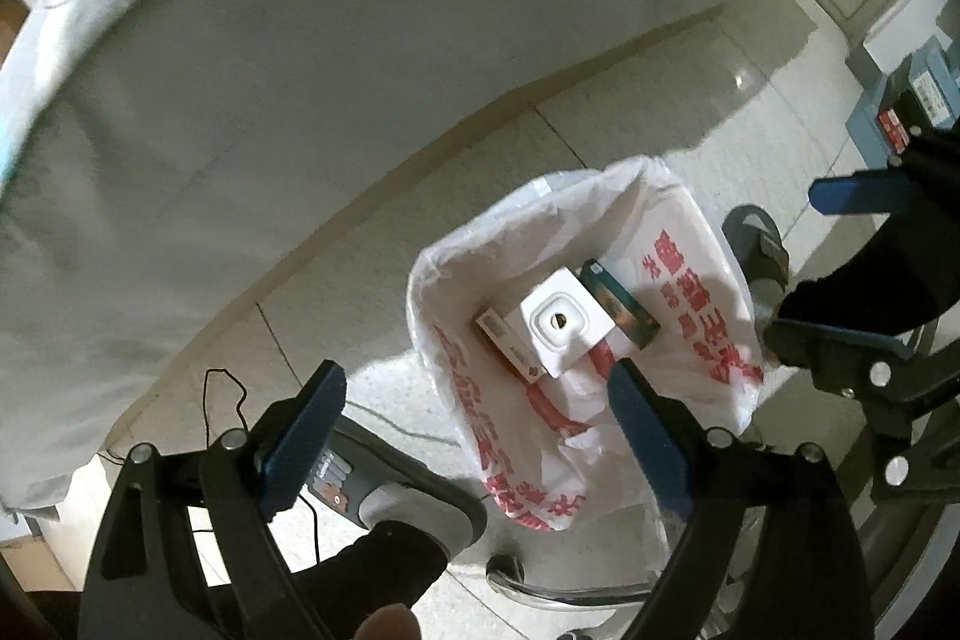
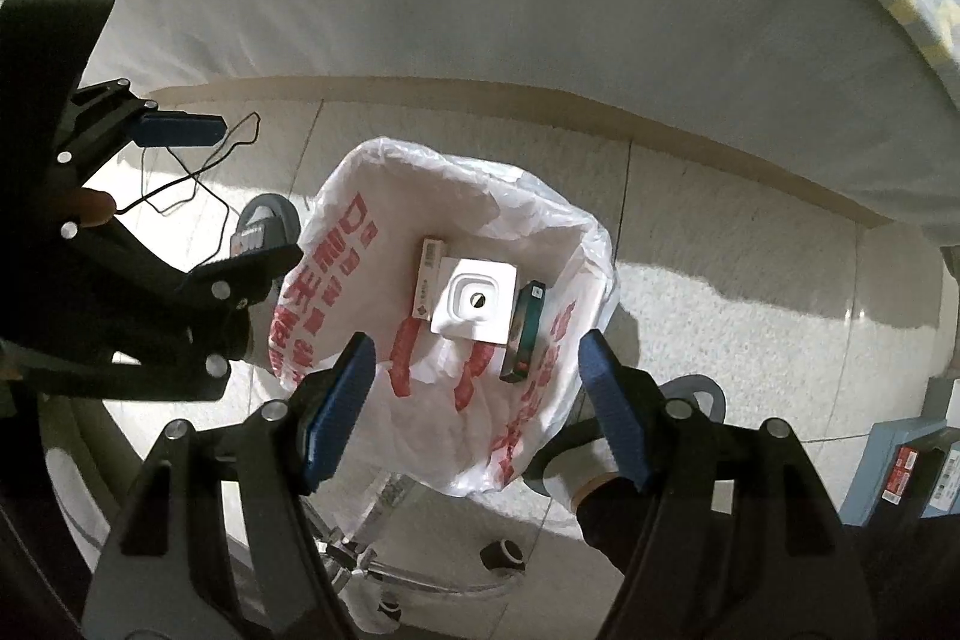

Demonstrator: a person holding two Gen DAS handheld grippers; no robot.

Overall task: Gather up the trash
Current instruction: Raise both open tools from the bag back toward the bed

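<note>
From where I sit, both tools hover over the white plastic bag (image 1: 576, 316) with red print, which stands open on the tiled floor (image 1: 648, 112) beside the bed (image 1: 300, 70). My left hand-held gripper (image 1: 474, 430) has its blue pads spread wide with nothing between them, and my right hand-held gripper (image 2: 477, 406) is equally spread and empty. Three pieces of trash already lie at the bottom of the bag: a white square box (image 1: 564, 325) on top, a red-and-white carton (image 1: 507, 346) partly under it, and a dark green box (image 1: 621, 304) touching its other side. I judge the collecting well advanced, perhaps finished for what is within reach, since I see no loose rubbish on the floor in either view; closing or lifting the bag may be what remains. The left view shows the operator's slippered foot (image 1: 390, 490) just beside the bag. The right view looks straighter down into the bag, shows more of the thin black wire (image 2: 198, 172) on the floor, and catches blue-grey boxes (image 2: 912, 466) at its lower right edge.
</note>
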